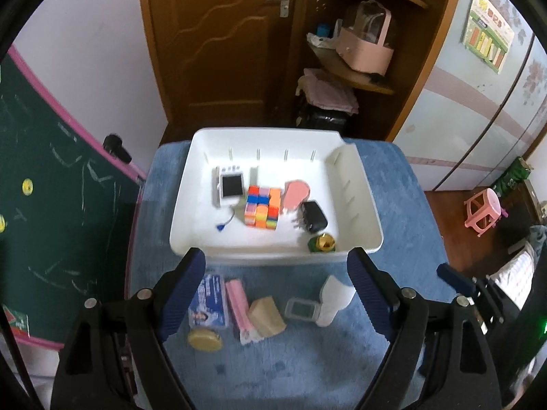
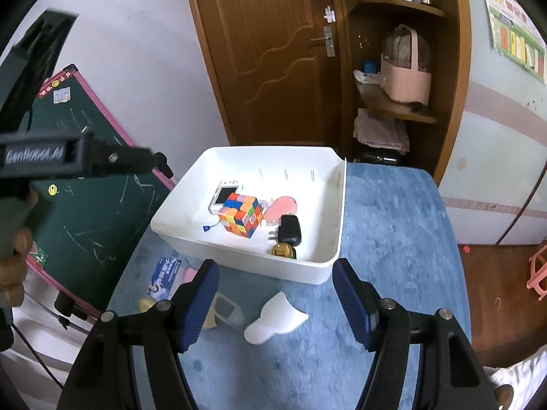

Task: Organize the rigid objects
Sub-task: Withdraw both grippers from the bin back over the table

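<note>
A white bin (image 1: 359,184) (image 2: 338,218) stands on the blue cloth. It holds a small white camera (image 1: 229,186) (image 2: 224,198), a puzzle cube (image 1: 262,206) (image 2: 242,216), a pink piece (image 1: 296,191) (image 2: 282,206), a black charger (image 1: 312,217) (image 2: 290,229) and a gold-green toy (image 1: 322,242) (image 2: 283,250). In front of it lie a blue card pack (image 1: 210,297) (image 2: 165,275), a pink bar (image 1: 239,302), a tan block (image 1: 266,316), a yellow disc (image 1: 204,340), a clear small case (image 1: 302,309) (image 2: 225,311) and a white plastic piece (image 1: 335,299) (image 2: 277,317). My left gripper (image 1: 275,294) is open above these. My right gripper (image 2: 275,302) is open over the white piece.
A green chalkboard (image 1: 51,212) (image 2: 92,184) leans at the left. A wooden door (image 1: 218,41) and corner shelves (image 2: 393,109) stand behind the table. A pink stool (image 1: 483,210) is on the floor at the right. The left gripper's body (image 2: 51,153) shows at the right wrist view's left.
</note>
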Demonstrator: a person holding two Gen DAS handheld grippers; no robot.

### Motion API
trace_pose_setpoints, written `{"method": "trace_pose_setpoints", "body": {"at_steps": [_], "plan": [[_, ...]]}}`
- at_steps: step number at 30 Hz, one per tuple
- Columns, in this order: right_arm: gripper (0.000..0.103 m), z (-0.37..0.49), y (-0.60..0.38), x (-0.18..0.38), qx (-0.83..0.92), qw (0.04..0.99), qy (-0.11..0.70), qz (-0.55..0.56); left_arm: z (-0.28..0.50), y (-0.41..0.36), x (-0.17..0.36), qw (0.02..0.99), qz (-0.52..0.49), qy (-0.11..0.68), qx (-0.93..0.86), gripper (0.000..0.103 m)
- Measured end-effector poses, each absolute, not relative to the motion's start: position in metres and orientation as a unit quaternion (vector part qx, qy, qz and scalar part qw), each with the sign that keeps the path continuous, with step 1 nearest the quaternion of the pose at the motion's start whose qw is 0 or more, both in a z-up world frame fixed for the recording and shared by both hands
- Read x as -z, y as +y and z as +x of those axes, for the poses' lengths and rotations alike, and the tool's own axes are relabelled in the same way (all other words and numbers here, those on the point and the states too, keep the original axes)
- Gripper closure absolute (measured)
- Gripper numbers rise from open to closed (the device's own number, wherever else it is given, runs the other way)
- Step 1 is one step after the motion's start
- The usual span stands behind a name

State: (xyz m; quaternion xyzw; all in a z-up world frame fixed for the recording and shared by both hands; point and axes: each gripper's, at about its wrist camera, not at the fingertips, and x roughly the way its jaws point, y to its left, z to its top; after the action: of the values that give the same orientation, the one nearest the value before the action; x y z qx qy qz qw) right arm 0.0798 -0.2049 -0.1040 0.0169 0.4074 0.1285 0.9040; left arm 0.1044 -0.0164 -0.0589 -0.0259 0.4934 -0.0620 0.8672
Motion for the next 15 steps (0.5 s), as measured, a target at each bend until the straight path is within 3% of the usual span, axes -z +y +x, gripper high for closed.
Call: {"method": "trace_pose_setpoints", "body": {"at_steps": [5, 15], "plan": [[0.033, 0.081, -0.218, 0.119, -0.127, 0.893, 0.431, 0.028, 0.088, -0.009, 0.084, 0.857, -0.031, 0.511, 0.054, 0.009], [0.033, 0.095, -0.247, 0.158, -0.096, 0.864, 0.486, 0.088, 0.068, -0.005, 0.143, 0.828, -0.018, 0.558, 0.051, 0.009]]}}
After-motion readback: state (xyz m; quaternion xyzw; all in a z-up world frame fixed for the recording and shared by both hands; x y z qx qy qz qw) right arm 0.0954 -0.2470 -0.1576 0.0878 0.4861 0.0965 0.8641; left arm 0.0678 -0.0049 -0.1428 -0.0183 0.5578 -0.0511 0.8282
